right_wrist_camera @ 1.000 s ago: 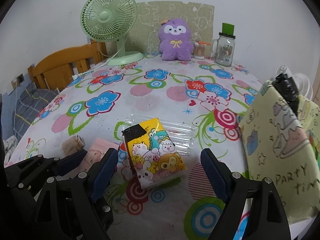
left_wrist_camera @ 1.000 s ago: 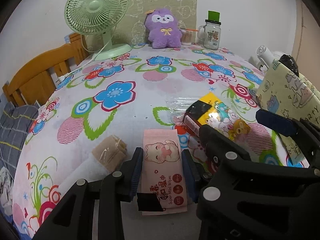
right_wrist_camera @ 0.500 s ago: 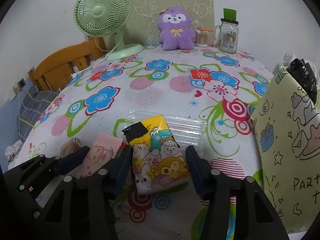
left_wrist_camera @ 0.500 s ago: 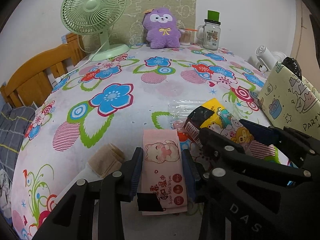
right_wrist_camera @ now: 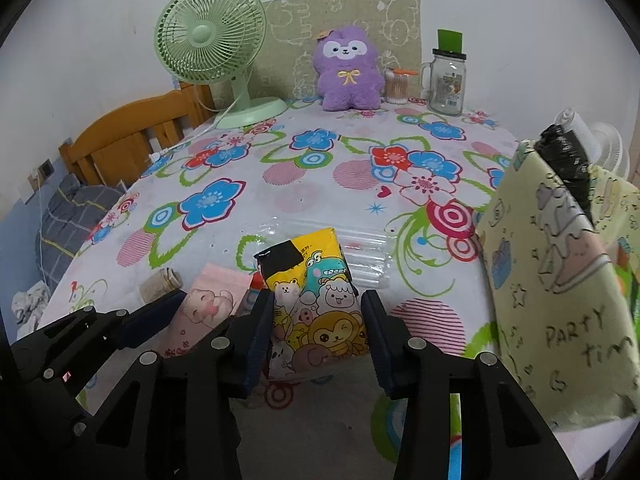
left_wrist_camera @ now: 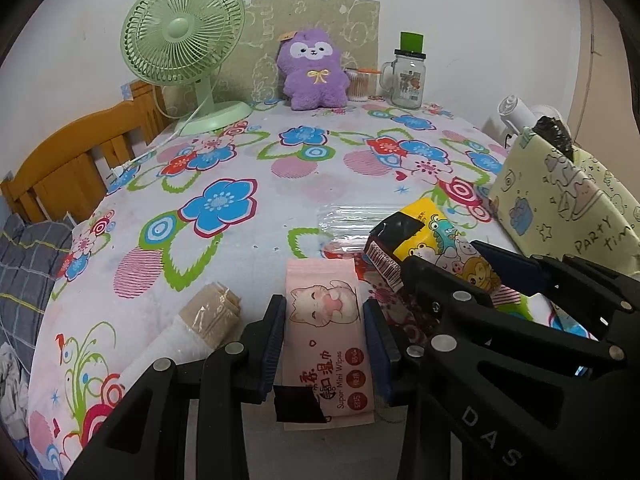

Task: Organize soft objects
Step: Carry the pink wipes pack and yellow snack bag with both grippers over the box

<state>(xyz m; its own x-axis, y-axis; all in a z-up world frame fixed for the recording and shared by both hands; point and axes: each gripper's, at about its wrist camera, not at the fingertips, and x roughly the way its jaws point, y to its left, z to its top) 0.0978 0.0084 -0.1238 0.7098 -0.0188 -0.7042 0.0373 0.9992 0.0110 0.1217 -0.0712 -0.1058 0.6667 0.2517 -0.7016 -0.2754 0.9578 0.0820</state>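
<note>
My left gripper point(left_wrist_camera: 325, 326) is shut on a pink wet-wipes pack point(left_wrist_camera: 326, 344) printed with a cat, held low over the floral tablecloth point(left_wrist_camera: 224, 184). My right gripper point(right_wrist_camera: 318, 322) is shut on a yellow tissue pack point(right_wrist_camera: 316, 300) printed with cartoon animals; it shows to the right in the left wrist view point(left_wrist_camera: 436, 244). The pink pack shows at lower left in the right wrist view point(right_wrist_camera: 208, 304). A beige folded cloth in clear wrap point(left_wrist_camera: 208, 316) lies left of the pink pack.
A yellow-green "PARTY time" gift bag point(right_wrist_camera: 560, 300) with a black item in it stands at the right edge. A clear plastic sheet point(right_wrist_camera: 360, 244) lies behind the tissue pack. A green fan point(left_wrist_camera: 184, 44), purple plush point(left_wrist_camera: 314, 72) and glass jar point(left_wrist_camera: 408, 80) stand at the back.
My right gripper has closed from wide open onto the yellow tissue pack and moved closer to it. My left gripper has stayed shut on the pink wipes pack.
</note>
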